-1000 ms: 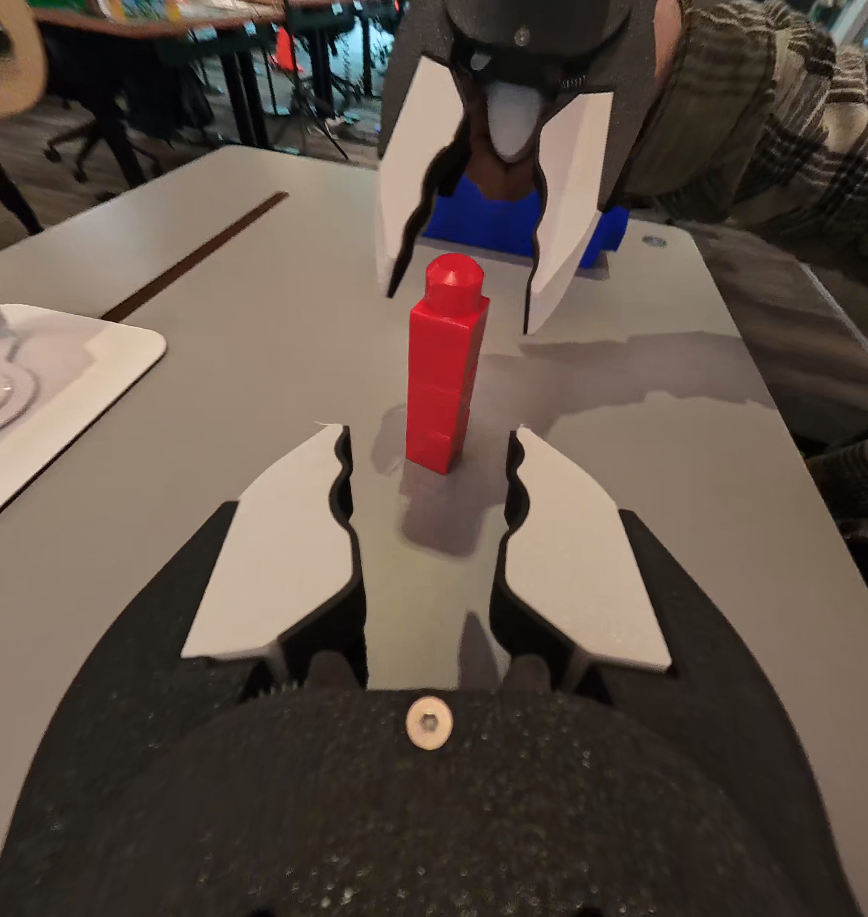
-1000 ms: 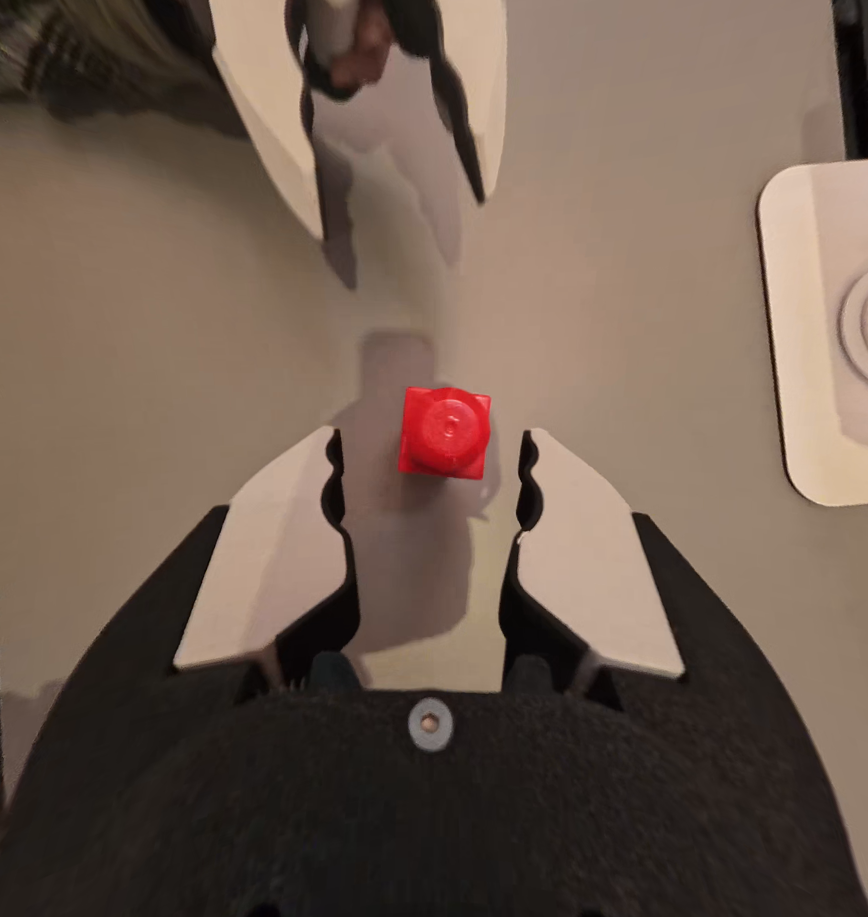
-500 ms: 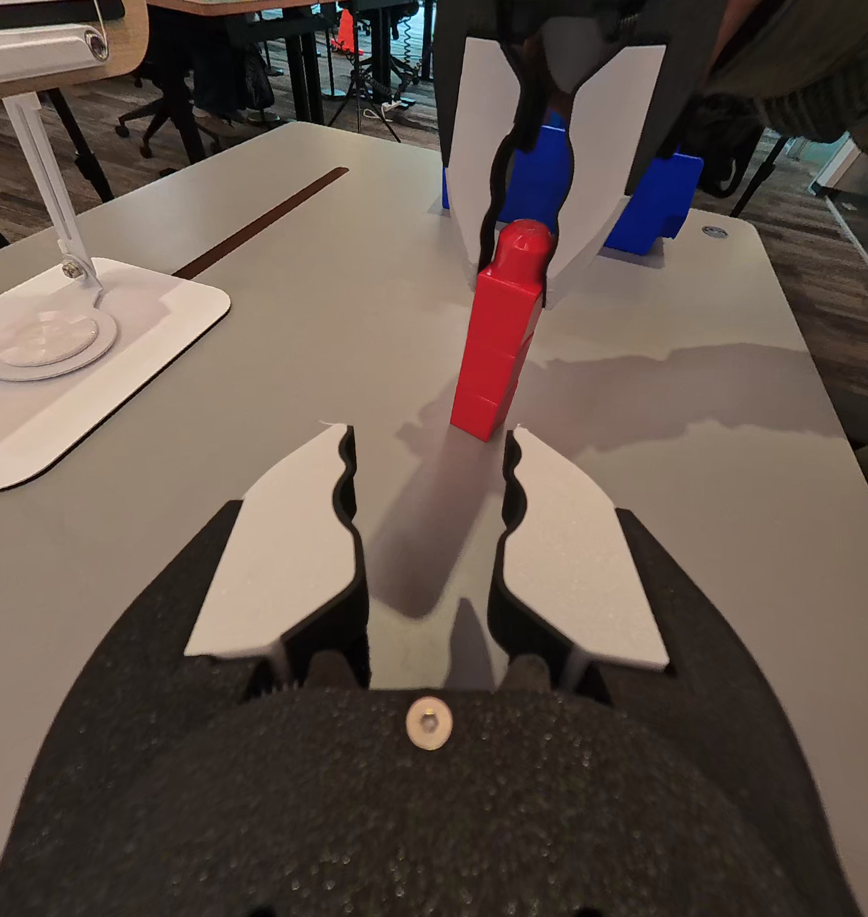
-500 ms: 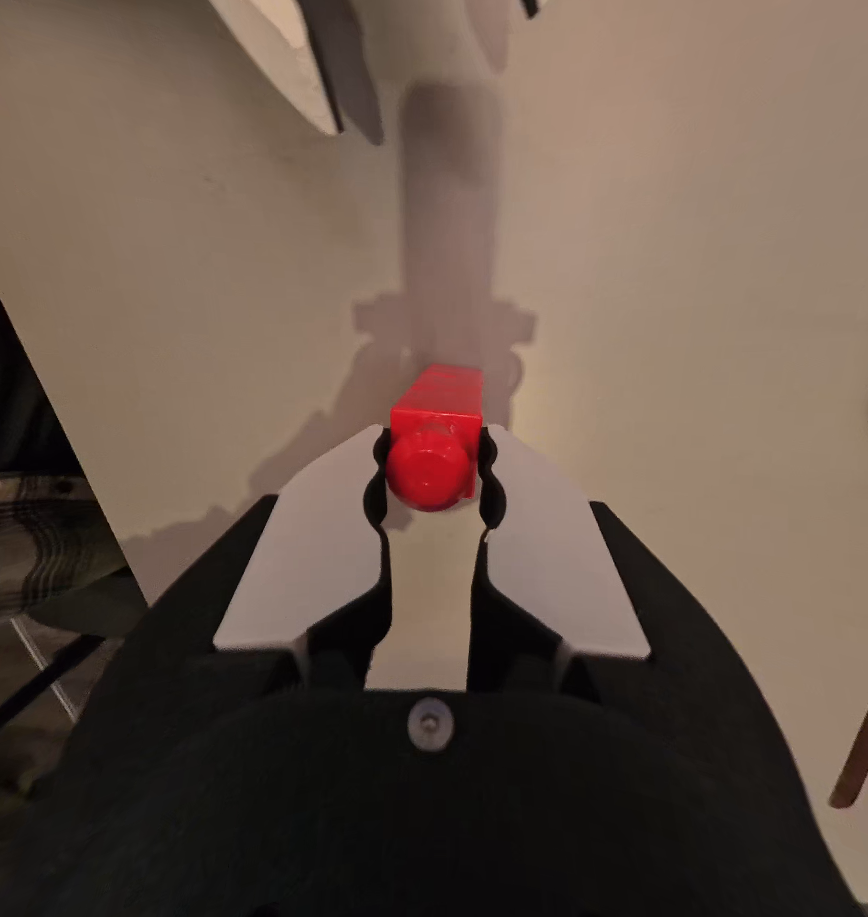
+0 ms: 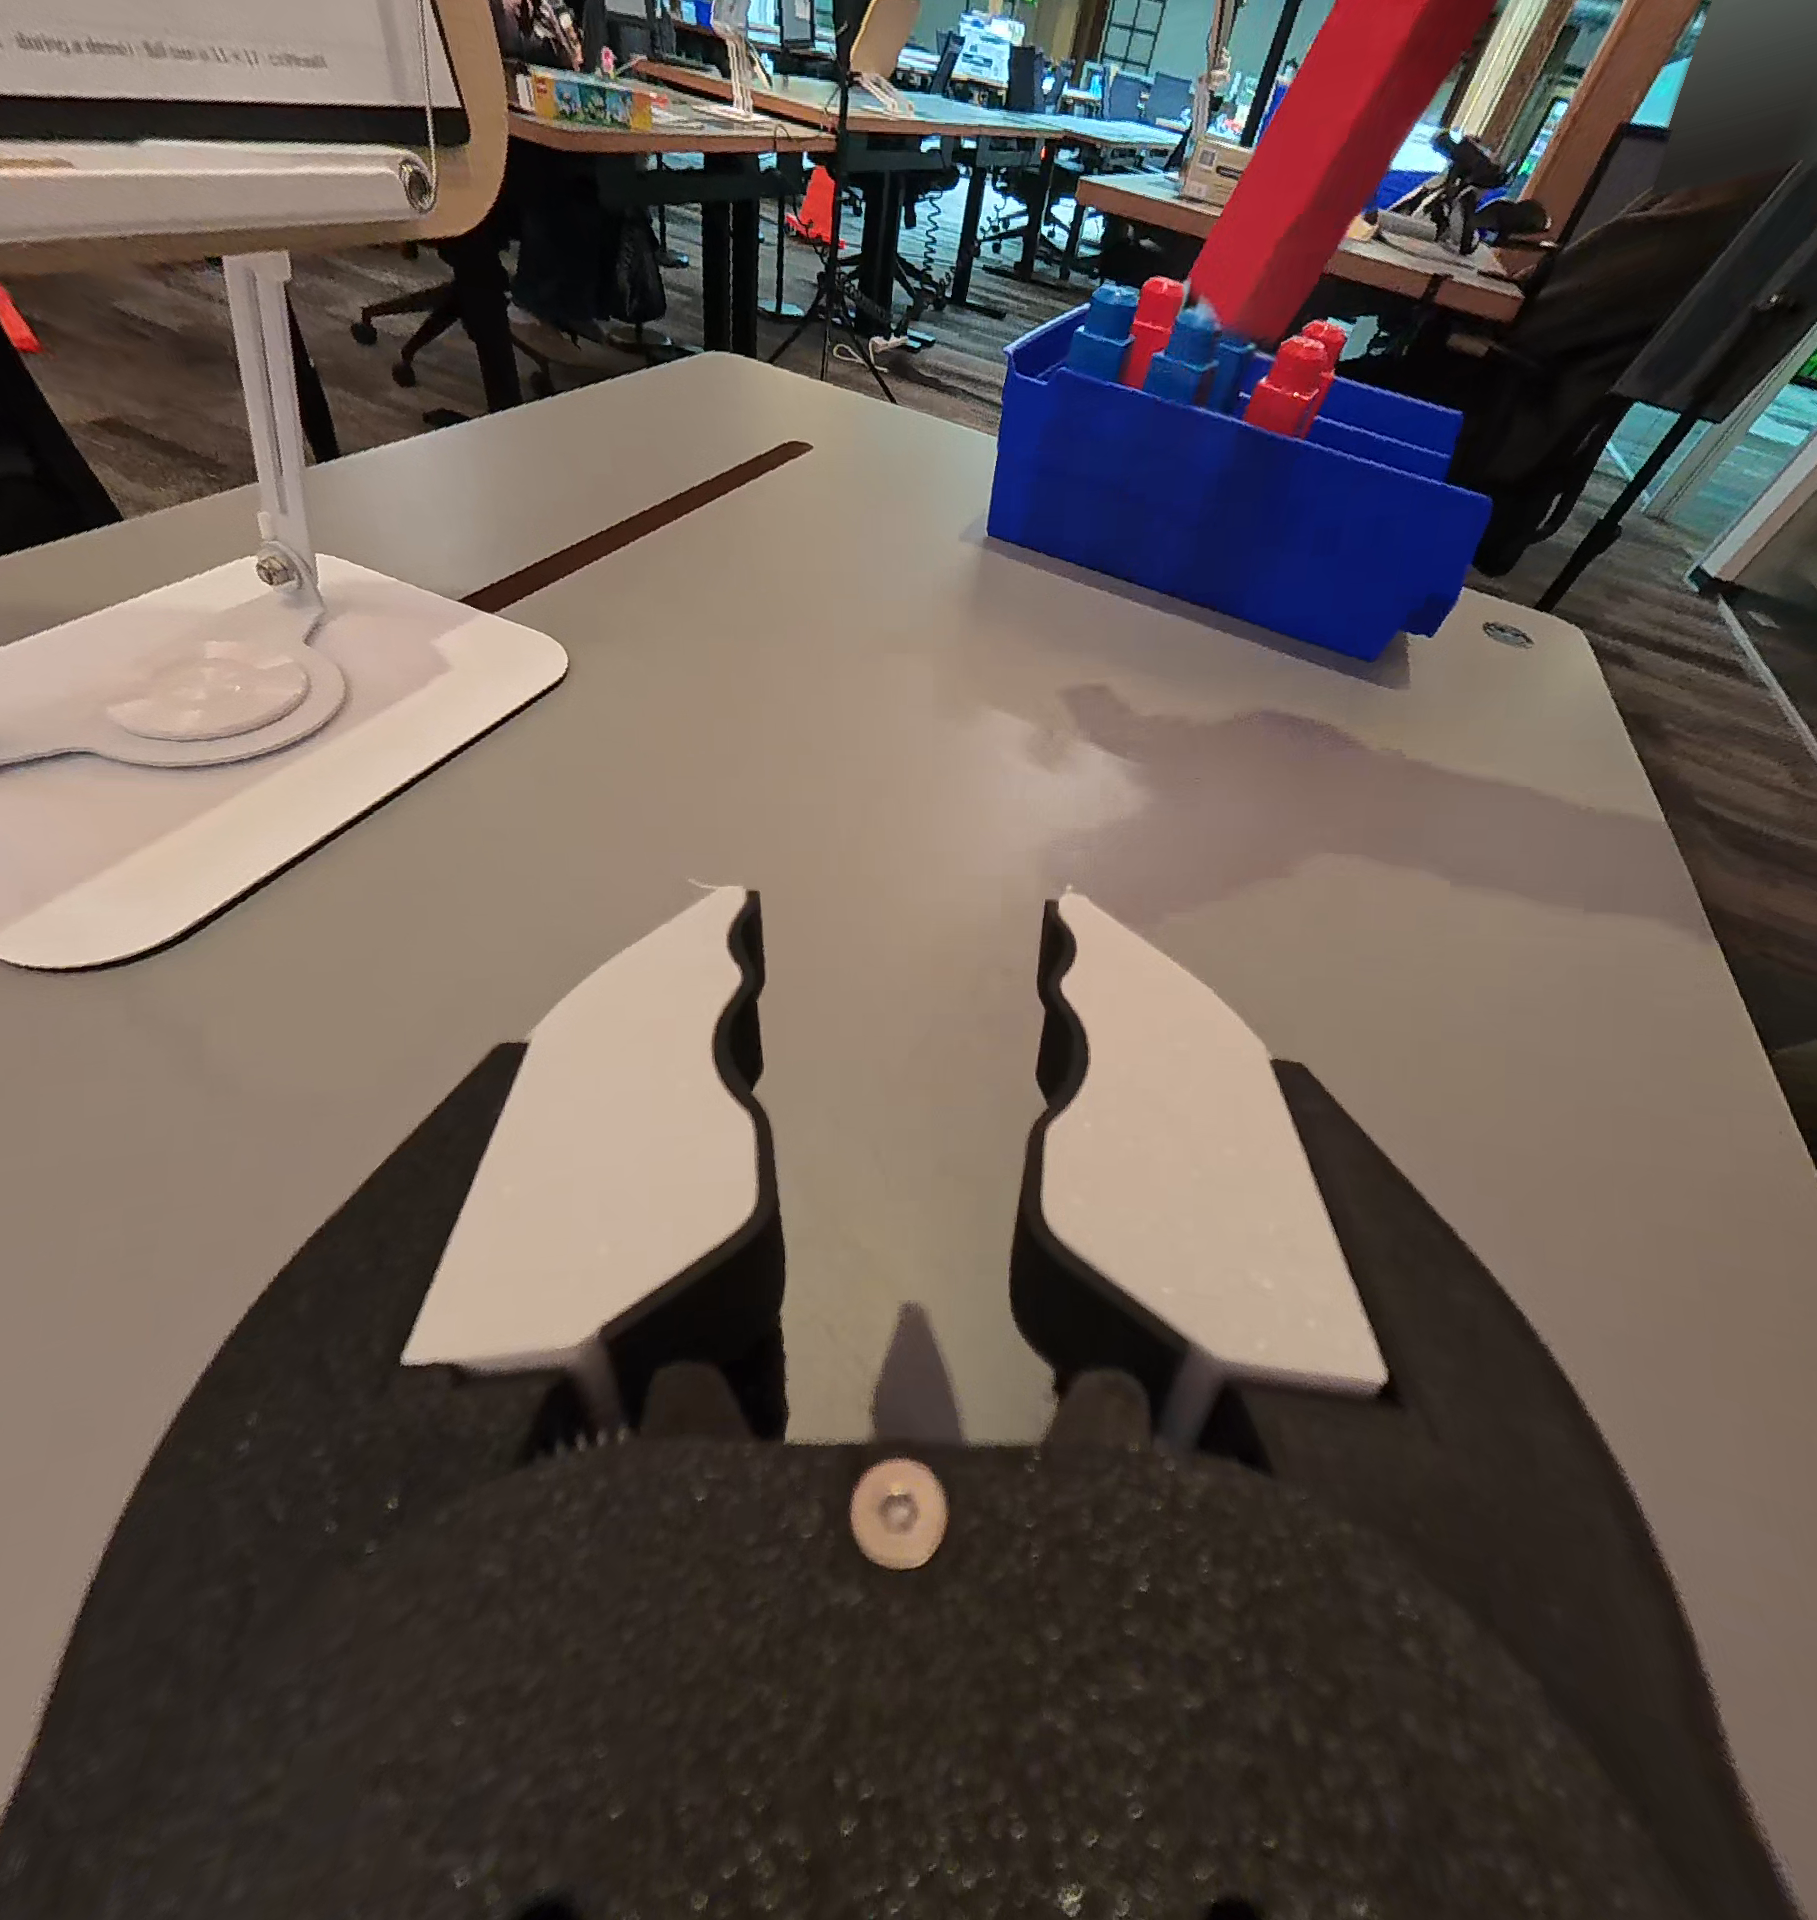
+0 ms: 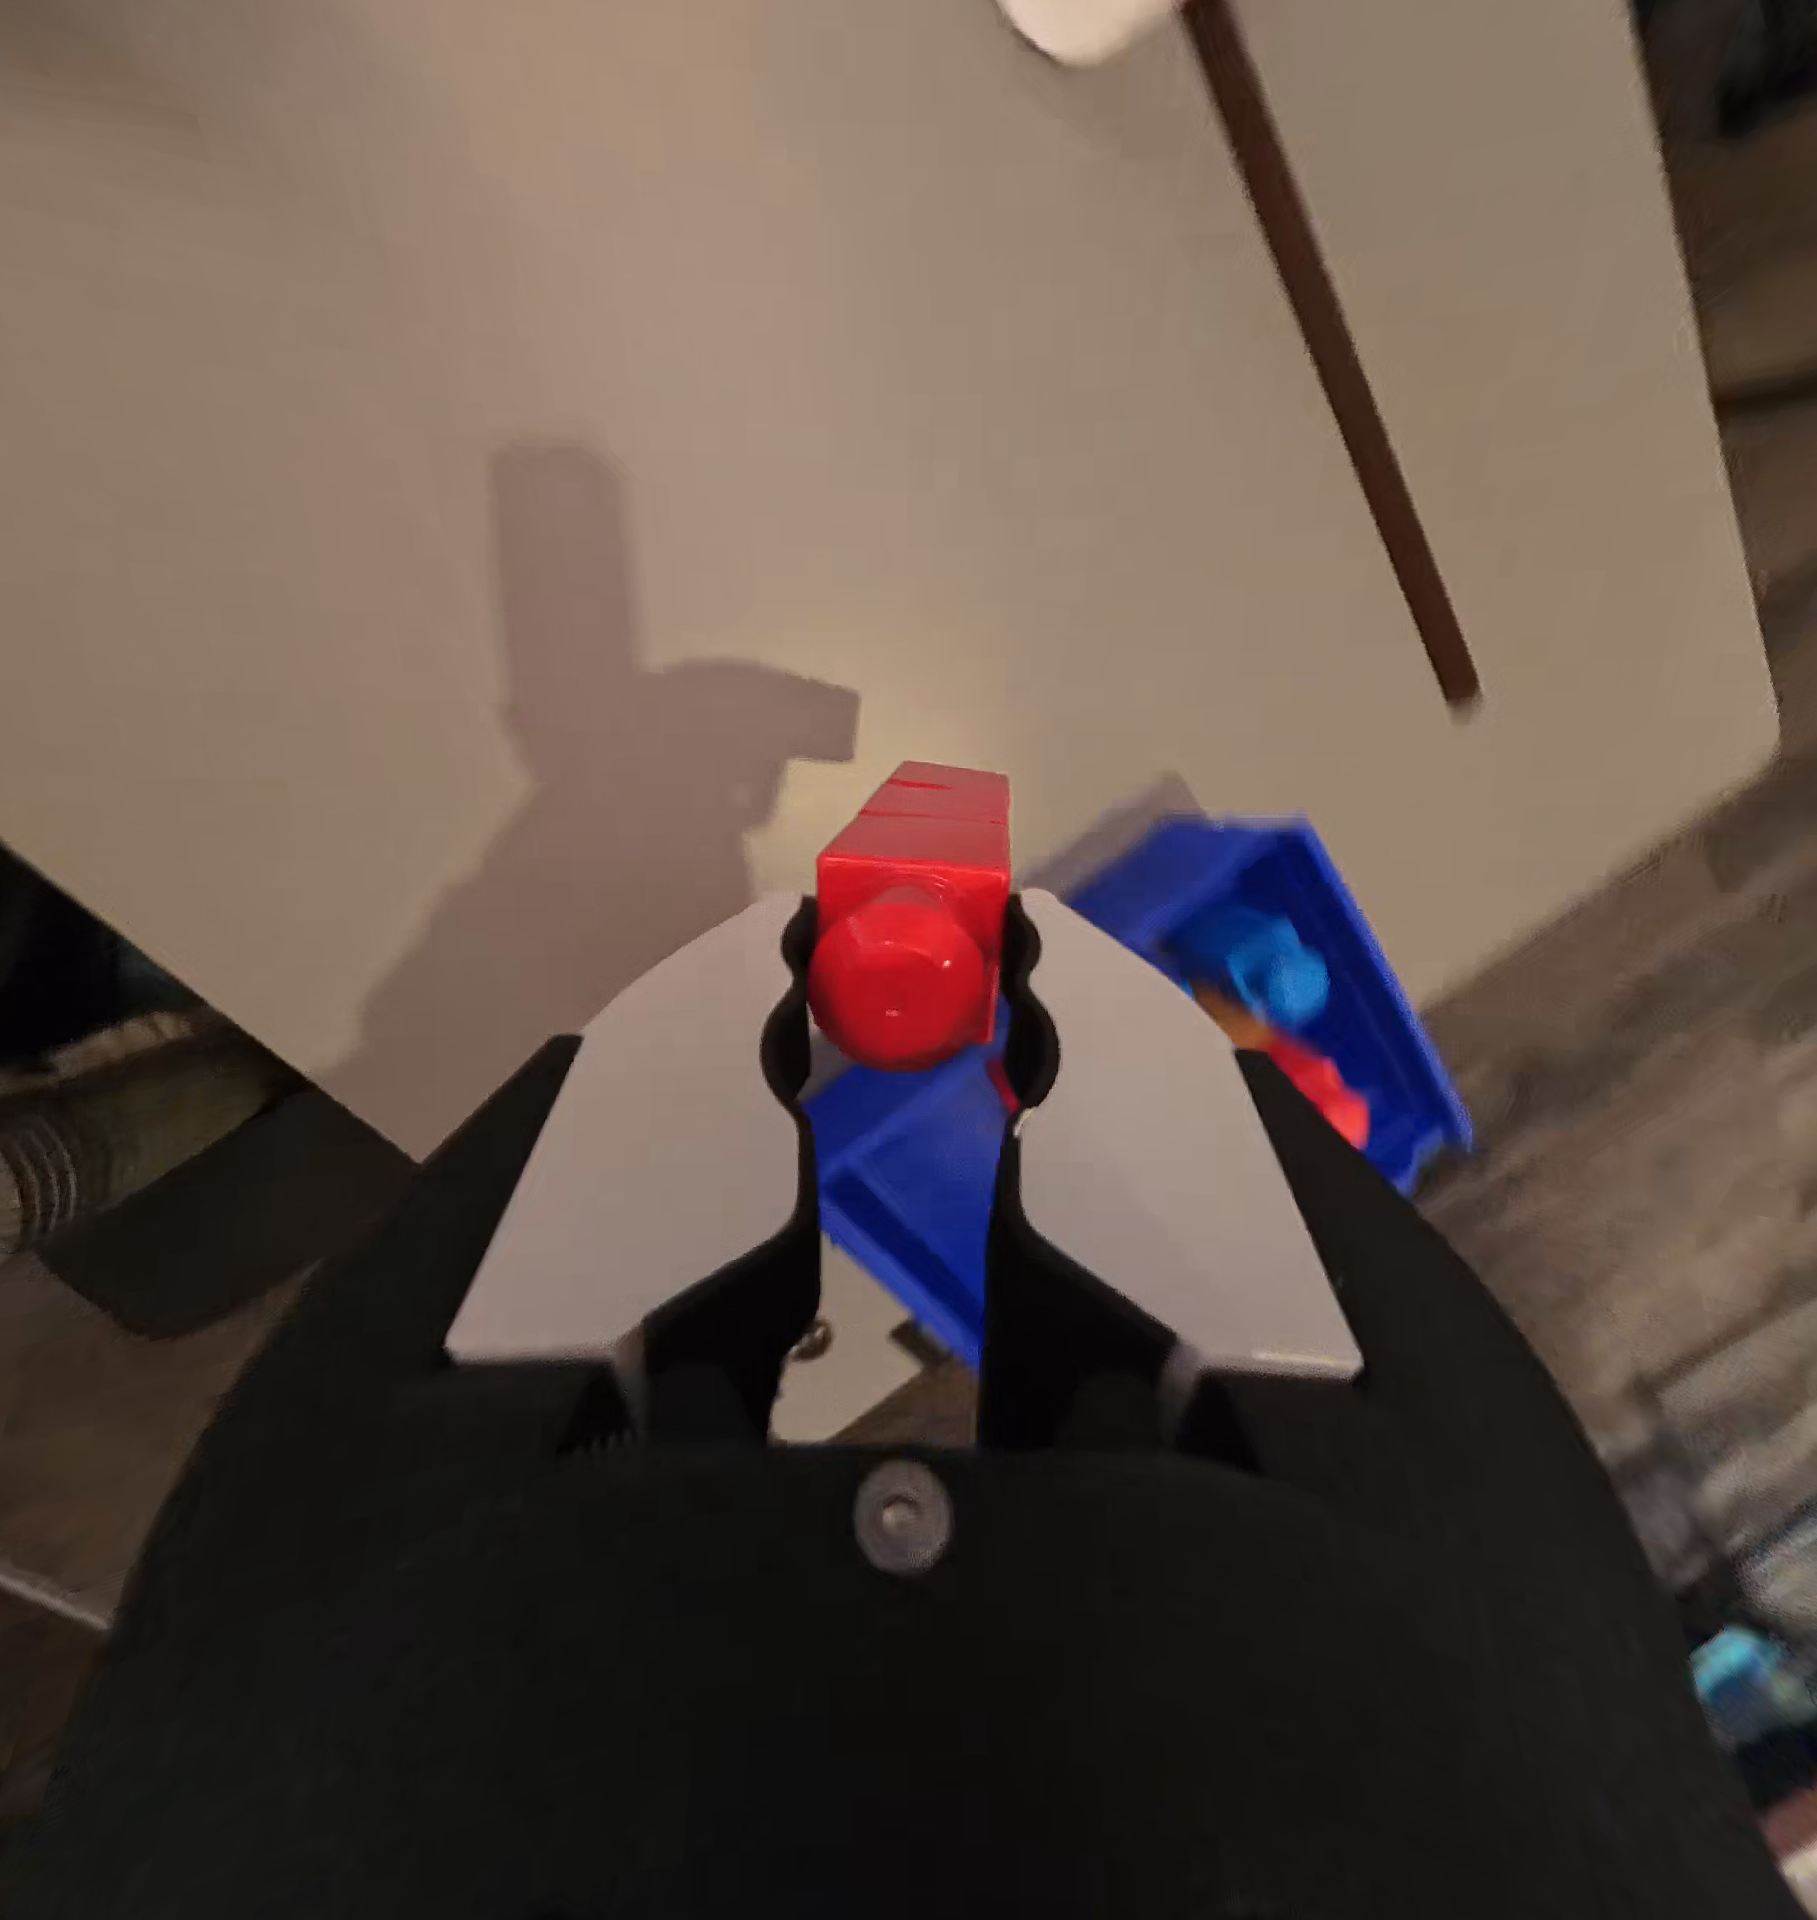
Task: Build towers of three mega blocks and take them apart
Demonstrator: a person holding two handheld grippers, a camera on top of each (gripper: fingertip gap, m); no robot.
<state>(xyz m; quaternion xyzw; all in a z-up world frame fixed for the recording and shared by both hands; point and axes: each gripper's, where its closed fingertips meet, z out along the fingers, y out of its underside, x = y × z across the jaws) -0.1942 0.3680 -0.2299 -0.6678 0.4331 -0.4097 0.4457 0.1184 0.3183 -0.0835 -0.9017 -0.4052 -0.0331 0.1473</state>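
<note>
My right gripper [image 6: 909, 961] is shut on the top block of a red tower [image 6: 919, 894] and holds it in the air above the table, over the blue bin [image 6: 1340, 935]. In the left wrist view the red tower [image 5: 1309, 166] hangs tilted at the upper right, above the blue bin [image 5: 1226, 520], which holds several red and blue blocks [image 5: 1184, 343]. The right gripper itself is out of that view. My left gripper [image 5: 899, 914] is open and empty, low over the grey table [image 5: 779, 675].
A white stand with a flat base [image 5: 249, 727] and a board on its post sits at the table's left. A dark strip [image 5: 634, 520] runs along the table. The bin is near the far right edge. Office desks and chairs lie beyond. Tip to tip, the grippers are about 35 cm apart.
My right gripper closed on the tower's top block and lifted the whole tower off the table, up and toward the bin. My left gripper stayed open and drew back.
</note>
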